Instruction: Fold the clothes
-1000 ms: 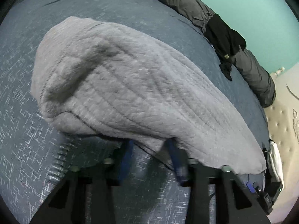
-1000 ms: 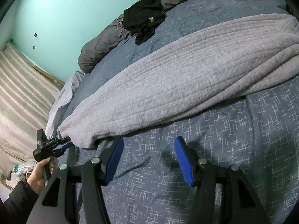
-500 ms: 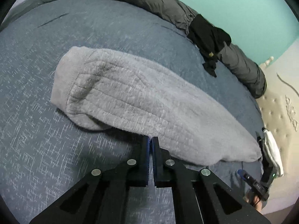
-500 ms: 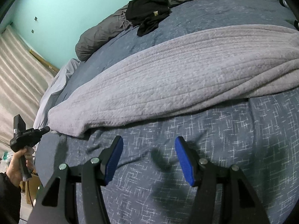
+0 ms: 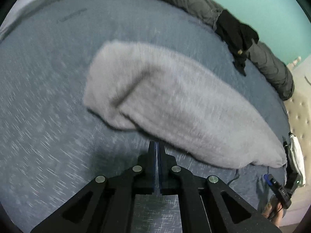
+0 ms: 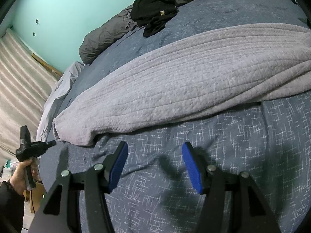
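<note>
**Grey knit laid long on the bed, both grippers off it**

The grey knit garment (image 6: 184,77) lies stretched in a long band across the blue bedspread (image 6: 223,155), its near edge doubled over, one narrow end pointing toward the bed's edge. Nothing holds it. Your left gripper (image 5: 156,145) has its jaws together with no cloth between them, hanging just short of the garment's near edge. Your right gripper (image 6: 154,159) stands with its blue pads (image 6: 191,167) apart over bare bedspread, the garment's edge just beyond its fingertips.

The next fold likely brings one narrow end over the other. To do that well, open the left jaws before you descend, and take both corners of one end, catching all layers at the doubled edge rather than only the top one. Lift just enough to clear the bedspread, or you may drag it into wrinkles. Lay the end down square on the other.

Along the far side sit a dark grey duvet roll (image 6: 108,33) and a black garment (image 6: 153,11), well apart from your work.
</note>
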`<control>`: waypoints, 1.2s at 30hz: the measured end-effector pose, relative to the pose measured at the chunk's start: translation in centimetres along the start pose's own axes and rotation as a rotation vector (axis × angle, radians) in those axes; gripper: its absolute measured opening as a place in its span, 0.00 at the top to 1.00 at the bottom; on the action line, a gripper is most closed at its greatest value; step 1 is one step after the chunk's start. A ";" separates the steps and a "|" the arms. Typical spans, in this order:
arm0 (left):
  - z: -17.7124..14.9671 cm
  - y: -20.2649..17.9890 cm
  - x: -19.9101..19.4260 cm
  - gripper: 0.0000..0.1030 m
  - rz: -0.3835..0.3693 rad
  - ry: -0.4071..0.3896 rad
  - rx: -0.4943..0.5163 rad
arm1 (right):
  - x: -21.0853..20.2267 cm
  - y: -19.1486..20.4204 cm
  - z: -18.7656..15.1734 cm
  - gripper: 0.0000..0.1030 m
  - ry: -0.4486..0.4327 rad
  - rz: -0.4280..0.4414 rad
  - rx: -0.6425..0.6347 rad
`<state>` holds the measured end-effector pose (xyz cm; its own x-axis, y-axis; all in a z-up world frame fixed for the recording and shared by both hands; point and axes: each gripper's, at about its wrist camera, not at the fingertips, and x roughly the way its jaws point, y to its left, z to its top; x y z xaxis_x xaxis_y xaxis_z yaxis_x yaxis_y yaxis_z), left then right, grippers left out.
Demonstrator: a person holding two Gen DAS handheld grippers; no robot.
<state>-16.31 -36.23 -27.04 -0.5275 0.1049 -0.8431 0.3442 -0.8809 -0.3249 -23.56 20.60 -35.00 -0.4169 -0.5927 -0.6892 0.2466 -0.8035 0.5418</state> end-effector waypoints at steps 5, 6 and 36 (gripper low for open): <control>3.0 1.1 -1.7 0.67 0.053 -0.106 -0.018 | -0.2 0.1 -0.1 0.43 0.003 0.008 -0.011; 3.7 1.2 -1.8 0.67 0.061 -0.118 -0.016 | -0.1 0.2 -0.1 0.43 0.005 0.008 -0.013; 4.1 8.1 5.6 0.42 0.015 -0.024 -0.190 | 1.4 0.3 -0.6 0.43 0.037 -0.001 -0.020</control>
<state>-19.66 -44.71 -32.63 -0.5392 0.0795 -0.8384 0.4909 -0.7793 -0.3895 -23.54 19.46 -36.12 -0.3845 -0.5929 -0.7076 0.2634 -0.8051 0.5315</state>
